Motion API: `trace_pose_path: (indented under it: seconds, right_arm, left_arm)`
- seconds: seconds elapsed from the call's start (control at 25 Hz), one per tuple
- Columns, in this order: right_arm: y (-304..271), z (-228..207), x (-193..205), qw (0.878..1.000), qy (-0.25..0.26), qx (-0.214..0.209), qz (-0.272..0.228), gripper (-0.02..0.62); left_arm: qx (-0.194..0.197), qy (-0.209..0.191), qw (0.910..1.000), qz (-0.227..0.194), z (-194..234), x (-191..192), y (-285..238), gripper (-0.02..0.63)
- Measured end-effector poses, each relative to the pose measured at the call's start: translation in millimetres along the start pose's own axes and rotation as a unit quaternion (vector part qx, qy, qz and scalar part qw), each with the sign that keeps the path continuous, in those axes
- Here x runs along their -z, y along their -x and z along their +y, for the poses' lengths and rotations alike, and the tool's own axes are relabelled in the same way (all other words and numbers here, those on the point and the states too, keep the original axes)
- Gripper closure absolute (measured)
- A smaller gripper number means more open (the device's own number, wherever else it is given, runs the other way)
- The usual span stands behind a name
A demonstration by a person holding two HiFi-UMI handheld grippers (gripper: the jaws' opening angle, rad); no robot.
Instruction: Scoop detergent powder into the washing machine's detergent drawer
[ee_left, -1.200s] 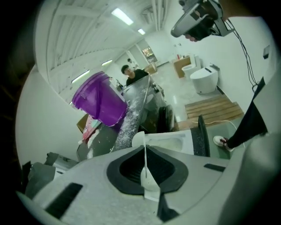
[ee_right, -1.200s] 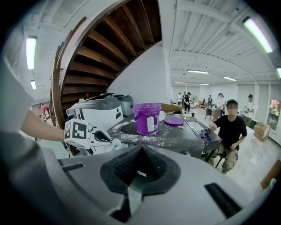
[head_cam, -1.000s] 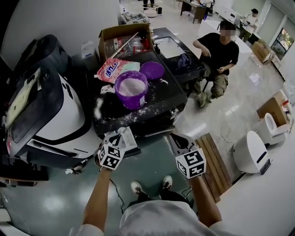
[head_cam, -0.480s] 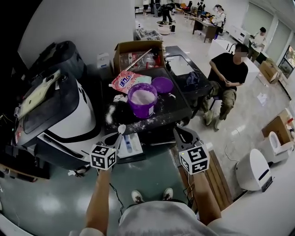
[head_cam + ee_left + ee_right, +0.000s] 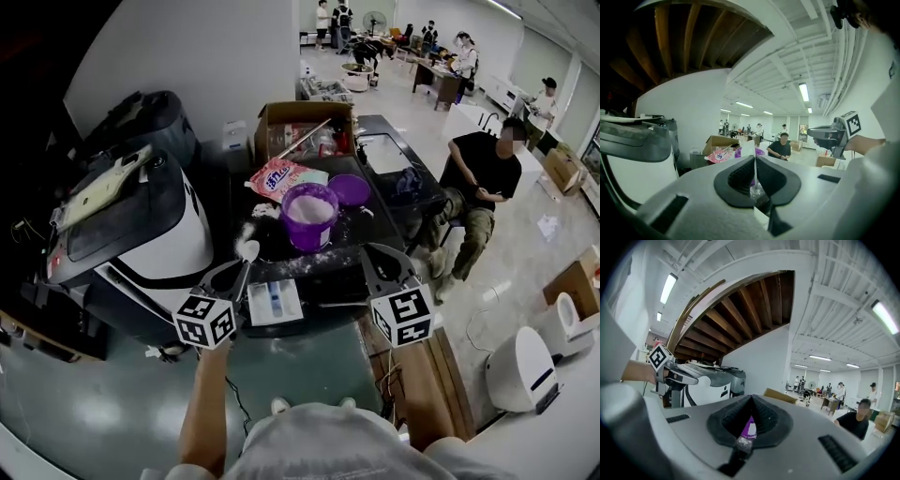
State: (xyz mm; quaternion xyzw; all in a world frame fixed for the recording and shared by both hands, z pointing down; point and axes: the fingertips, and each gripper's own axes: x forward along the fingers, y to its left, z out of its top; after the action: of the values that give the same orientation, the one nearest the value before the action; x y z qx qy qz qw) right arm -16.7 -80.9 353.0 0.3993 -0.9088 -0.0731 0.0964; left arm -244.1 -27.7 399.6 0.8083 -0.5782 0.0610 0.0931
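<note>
The left gripper [image 5: 236,274] is clamped on the thin handle of a white scoop [image 5: 248,249], whose bowl points up and away over the front edge of a black top [image 5: 361,223] dusted with spilled powder. Just below and to its right, the open drawer [image 5: 274,302] juts from the front of the unit. The right gripper [image 5: 380,261] hovers at the same edge with its 2 jaws together and nothing held. Behind the scoop stands a purple tub [image 5: 309,217] of white powder, its lid [image 5: 349,189] lying just beside it. A pink detergent bag [image 5: 281,177] lies behind the tub, with a cardboard box [image 5: 302,126] beyond. A seated person [image 5: 486,178] is well off to the right.
</note>
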Motion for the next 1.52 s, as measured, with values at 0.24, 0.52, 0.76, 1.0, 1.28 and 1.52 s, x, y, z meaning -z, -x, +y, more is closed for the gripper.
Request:
trace_pose_path:
  seconds: [0.24, 0.52, 0.76, 1.0, 1.28, 1.52]
  right_arm:
    - [-6.8, 0.9, -23.3, 1.000, 0.014, 0.001, -0.026, 0.591]
    - [-12.5, 4.9, -43.3, 0.999, 0.030, -0.003, -0.042, 0.591]
    - [-13.5, 10.3, -54.2, 0.998, 0.032, -0.008, -0.054, 0.591]
    - [-12.8, 17.9, -61.0, 0.998, 0.035, -0.014, -0.057, 0.591]
    - [-14.2, 23.4, -61.4, 0.998, 0.040, -0.017, -0.054, 0.591]
    - [-15.0, 25.2, -60.9, 0.998, 0.040, -0.019, -0.054, 0.591]
  left_arm:
    - [-0.008, -0.012, 0.9988, -0.047, -2.7, -28.3, 18.0, 0.591]
    - [-0.024, -0.033, 0.9954, -0.087, 1.2, -61.1, 38.0, 0.591]
    - [-0.033, -0.057, 0.9909, -0.118, -0.8, -85.4, 54.3, 0.592]
    - [-0.041, -0.087, 0.9878, -0.123, -3.4, -97.1, 62.2, 0.591]
    - [-0.043, -0.093, 0.9880, -0.116, -0.2, -92.5, 64.8, 0.591]
    - [-0.048, -0.094, 0.9881, -0.112, 1.7, -91.9, 66.9, 0.591]
